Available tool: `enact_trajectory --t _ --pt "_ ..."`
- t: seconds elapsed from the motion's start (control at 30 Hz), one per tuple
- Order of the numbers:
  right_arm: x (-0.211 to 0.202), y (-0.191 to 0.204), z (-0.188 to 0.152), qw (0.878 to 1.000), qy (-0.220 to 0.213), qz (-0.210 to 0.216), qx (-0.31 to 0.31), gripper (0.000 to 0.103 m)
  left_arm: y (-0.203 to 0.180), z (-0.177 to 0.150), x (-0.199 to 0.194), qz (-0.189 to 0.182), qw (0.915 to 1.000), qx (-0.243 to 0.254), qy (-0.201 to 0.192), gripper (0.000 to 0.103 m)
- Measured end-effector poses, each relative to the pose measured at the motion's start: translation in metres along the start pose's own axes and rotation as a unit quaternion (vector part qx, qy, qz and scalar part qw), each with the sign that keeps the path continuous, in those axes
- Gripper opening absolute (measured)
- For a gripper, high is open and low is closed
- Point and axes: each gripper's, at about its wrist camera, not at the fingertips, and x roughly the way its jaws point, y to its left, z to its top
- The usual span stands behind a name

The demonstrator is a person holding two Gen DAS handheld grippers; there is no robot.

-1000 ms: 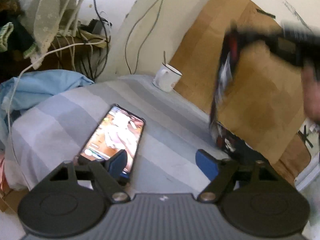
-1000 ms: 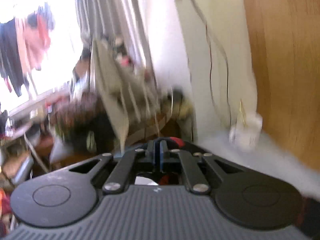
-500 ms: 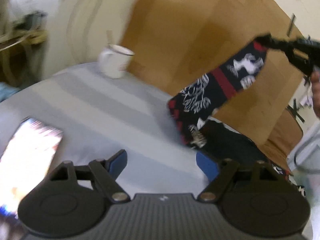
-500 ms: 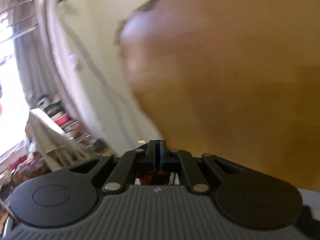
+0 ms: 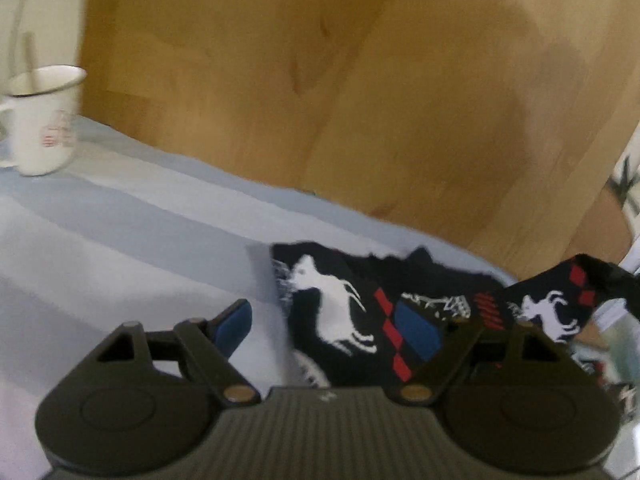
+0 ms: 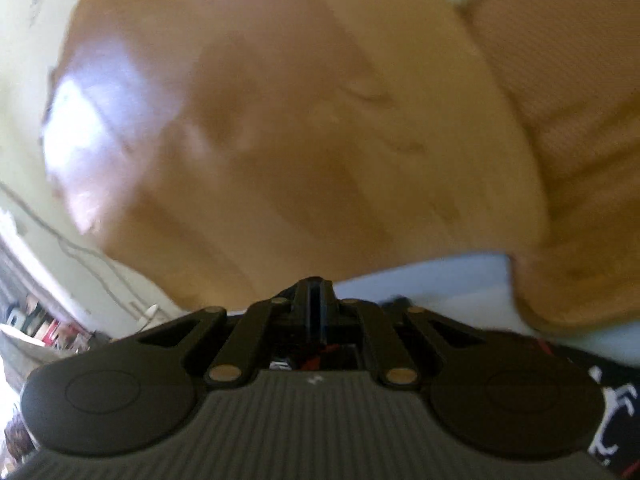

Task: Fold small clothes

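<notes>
Patterned black garment (image 5: 340, 312) lies on the striped bed (image 5: 120, 248), partly between the left gripper's (image 5: 324, 326) wide-apart jaws, untouched by them. The right gripper's (image 6: 316, 304) jaws are clamped together on cloth (mostly hidden). White mug (image 5: 42, 118) stands far left; everything is blurred.

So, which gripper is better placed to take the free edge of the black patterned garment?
Left. The left gripper is open just above the black patterned garment on the striped sheet. The right gripper is shut, with the cloth seemingly pinched.
</notes>
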Motion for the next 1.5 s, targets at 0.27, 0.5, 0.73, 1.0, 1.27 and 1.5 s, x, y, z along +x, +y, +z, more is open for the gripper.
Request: enact_trajectory --t 0.27,0.5,0.73,1.0,1.27,1.5 --pt "-0.019 -0.046 -0.018 0.999 -0.011 -0.024 0.029 0.007 -0.027 -0.02 0.044 0.06 0.9948 0.082 -0.012 0.079" --pt "-0.014 -0.058 -0.04 0.994 0.008 -0.1 0.043 0.009 -0.028 -0.019 0.048 0.065 0.9936 0.09 -0.018 0.078" --pt "-0.054 -0.067 -0.038 0.977 -0.051 -0.2 0.051 0.026 -0.023 -0.019 0.041 0.07 0.9941 0.076 -0.031 0.081" --pt "-0.064 -0.033 -0.04 0.984 -0.033 -0.174 0.024 0.047 -0.04 -0.022 0.011 0.029 0.9903 0.077 -0.113 0.08" --pt "-0.009 -0.028 -0.05 0.977 -0.01 -0.214 0.009 0.009 -0.073 -0.037 0.029 0.078 0.9747 0.189 -0.09 0.08" --pt "-0.024 -0.039 -0.055 0.973 -0.015 -0.229 0.033 0.012 -0.055 -0.027 0.047 0.077 0.9841 0.156 -0.037 0.081"
